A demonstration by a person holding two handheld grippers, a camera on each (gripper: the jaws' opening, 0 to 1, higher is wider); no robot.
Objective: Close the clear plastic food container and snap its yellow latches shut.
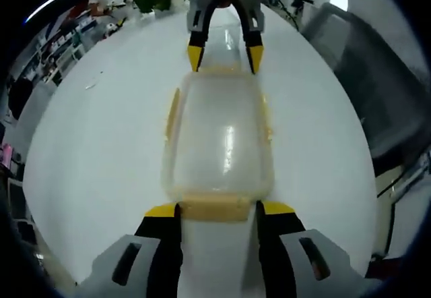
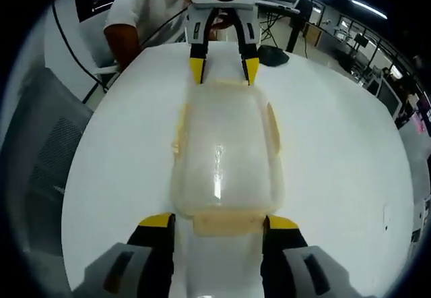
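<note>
The clear rectangular plastic food container with its lid on (image 1: 219, 136) lies lengthwise on the white round surface (image 1: 94, 156) between the two tools, which face each other across it. In the left gripper view the left tool (image 1: 219, 210) stands with its yellow-tipped jaws wide apart, one on each side of the pale yellow end latch (image 1: 215, 207) at the near short end, gripping nothing. The right tool (image 1: 225, 56) sits at the far short end, jaws likewise spread, straddling that end. The right gripper view shows the mirror arrangement: the right tool (image 2: 219, 222) brackets the near yellow latch (image 2: 225, 224), jaws open and empty, with the container (image 2: 225, 153) running away toward the left tool (image 2: 222, 69). Yellow side latches (image 1: 172, 112) run along the long edges; whether any latch is fully snapped cannot be told from these views. The lid appears seated, so the step in hand seems to be latching the ends. To do it well, each tool should probably keep centred on its latch, and the two should press inward against each other so the container does not slide on the smooth surface. Pressing evenly along the latch, not at one corner, should help it click over the rim; the side latches would follow.
</note>
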